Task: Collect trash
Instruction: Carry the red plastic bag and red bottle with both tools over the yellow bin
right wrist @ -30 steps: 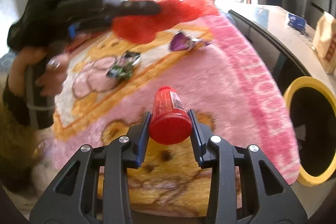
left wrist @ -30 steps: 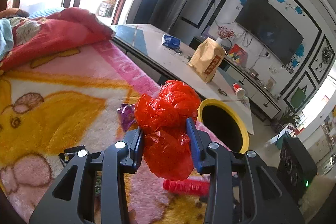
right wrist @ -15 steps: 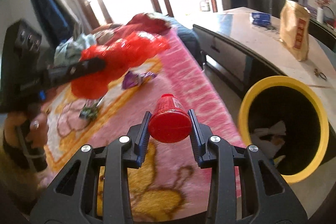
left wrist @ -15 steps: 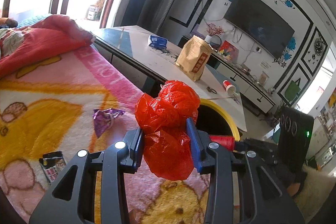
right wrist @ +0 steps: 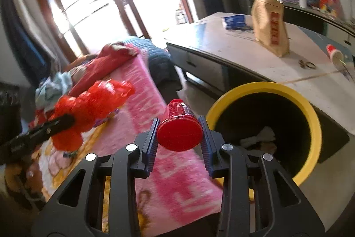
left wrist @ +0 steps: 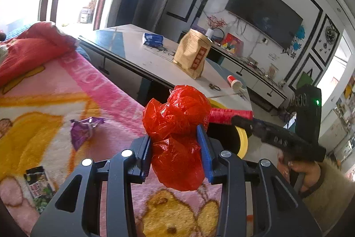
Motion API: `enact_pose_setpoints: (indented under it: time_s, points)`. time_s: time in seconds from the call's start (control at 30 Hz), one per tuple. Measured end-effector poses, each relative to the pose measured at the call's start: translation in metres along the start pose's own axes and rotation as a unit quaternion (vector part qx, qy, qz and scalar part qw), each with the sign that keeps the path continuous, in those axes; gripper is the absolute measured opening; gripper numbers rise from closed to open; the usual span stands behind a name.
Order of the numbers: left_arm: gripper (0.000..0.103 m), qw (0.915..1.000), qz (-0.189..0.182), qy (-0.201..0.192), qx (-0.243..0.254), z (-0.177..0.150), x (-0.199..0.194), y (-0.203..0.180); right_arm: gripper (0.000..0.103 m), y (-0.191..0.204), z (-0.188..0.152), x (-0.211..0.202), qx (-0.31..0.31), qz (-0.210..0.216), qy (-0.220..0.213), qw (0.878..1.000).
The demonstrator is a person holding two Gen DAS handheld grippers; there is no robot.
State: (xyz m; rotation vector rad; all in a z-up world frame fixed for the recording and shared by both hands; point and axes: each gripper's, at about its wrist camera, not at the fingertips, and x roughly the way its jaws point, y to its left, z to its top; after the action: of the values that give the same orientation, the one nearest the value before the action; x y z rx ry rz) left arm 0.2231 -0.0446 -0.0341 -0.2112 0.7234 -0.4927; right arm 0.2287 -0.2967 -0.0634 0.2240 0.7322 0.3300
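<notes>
The left gripper (left wrist: pixel 176 153) is clamped on a crumpled red bag (left wrist: pixel 177 126), its blue pads pressing the plastic from both sides. The bag bulges above and hangs below the pads. Beneath and to the left of this gripper lies a pink blanket (left wrist: pixel 66 86) with yellow cartoon figures. On it, to the gripper's left, sit a purple wrapper (left wrist: pixel 83 129) and, nearer and lower left, a dark snack packet (left wrist: pixel 40 187).

The right gripper (right wrist: pixel 179 143) is closed on a red bottle (right wrist: pixel 178 126), held by its sides with the flat base facing the camera and the neck pointing away. In the left view the same bottle shows just right of the bag, held out level over the bin (left wrist: pixel 243 139), and the person's hand (left wrist: pixel 299 172) holding that gripper is at lower right.

Just right of the right gripper, and slightly beyond it, stands the bin (right wrist: pixel 310 117), black inside with a yellow rim. White crumpled paper (right wrist: pixel 261 137) lies at its bottom. The bottle is beside the rim's left edge, above the blanket's edge rather than over the opening in this view.

Beyond the bin runs a pale worktop (right wrist: pixel 244 52) carrying a tan paper bag (right wrist: pixel 269 26), a blue packet (right wrist: pixel 235 21) and a small cup (right wrist: pixel 334 51) lying on its side.
</notes>
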Motion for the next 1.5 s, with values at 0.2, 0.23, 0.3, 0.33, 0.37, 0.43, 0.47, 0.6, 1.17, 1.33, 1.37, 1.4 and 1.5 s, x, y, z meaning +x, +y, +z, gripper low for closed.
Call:
enact_pose_setpoints:
  time_s: [0.2,0.23,0.3,0.33,0.37,0.43,0.47,0.6,1.17,1.33,1.37,1.4,1.5]
  points:
    - [0.035,0.9997,-0.011,0.012,0.016,0.000,0.017,-0.016,0.028,-0.029,0.006,-0.005,0.036,-0.020,-0.011,0.999]
    - [0.035,0.9996,-0.013,0.015,0.020,0.000,0.020,-0.020,0.028,-0.033,0.006,-0.006,0.040,-0.021,-0.012,0.999]
    - [0.035,0.9993,-0.016,0.019,0.026,0.000,0.027,-0.026,0.028,-0.042,0.007,-0.006,0.048,-0.027,-0.013,0.998]
    - [0.035,0.9992,-0.017,0.021,0.028,0.001,0.030,-0.030,0.028,-0.046,0.007,-0.006,0.052,-0.030,-0.014,0.998]
    - [0.035,0.9991,-0.019,0.023,0.031,0.001,0.033,-0.033,0.028,-0.049,0.007,-0.007,0.055,-0.031,-0.015,0.998]
    - [0.035,0.9988,-0.022,0.027,0.035,0.000,0.039,-0.038,0.028,-0.056,0.007,-0.008,0.063,-0.039,-0.018,0.997]
    - [0.035,0.9986,-0.024,0.029,0.037,0.000,0.042,-0.041,0.028,-0.060,0.008,-0.008,0.067,-0.042,-0.020,0.997]
    - [0.035,0.9977,-0.028,0.039,0.049,-0.002,0.055,-0.053,0.028,-0.075,0.008,-0.010,0.084,-0.053,-0.024,0.995]
    - [0.035,0.9925,-0.044,0.077,0.084,-0.009,0.109,-0.093,0.028,-0.129,0.005,-0.007,0.150,-0.092,-0.026,0.984]
    - [0.035,0.9910,-0.048,0.091,0.085,-0.012,0.126,-0.097,0.028,-0.140,0.002,-0.003,0.162,-0.099,-0.020,0.982]
    - [0.035,0.9908,-0.049,0.093,0.084,-0.013,0.128,-0.098,0.028,-0.143,0.002,-0.002,0.165,-0.101,-0.019,0.981]
    - [0.035,0.9904,-0.051,0.097,0.085,-0.013,0.133,-0.098,0.028,-0.144,0.001,-0.002,0.167,-0.101,-0.019,0.981]
    - [0.035,0.9894,-0.053,0.104,0.087,-0.015,0.143,-0.101,0.028,-0.150,0.000,0.000,0.174,-0.104,-0.016,0.979]
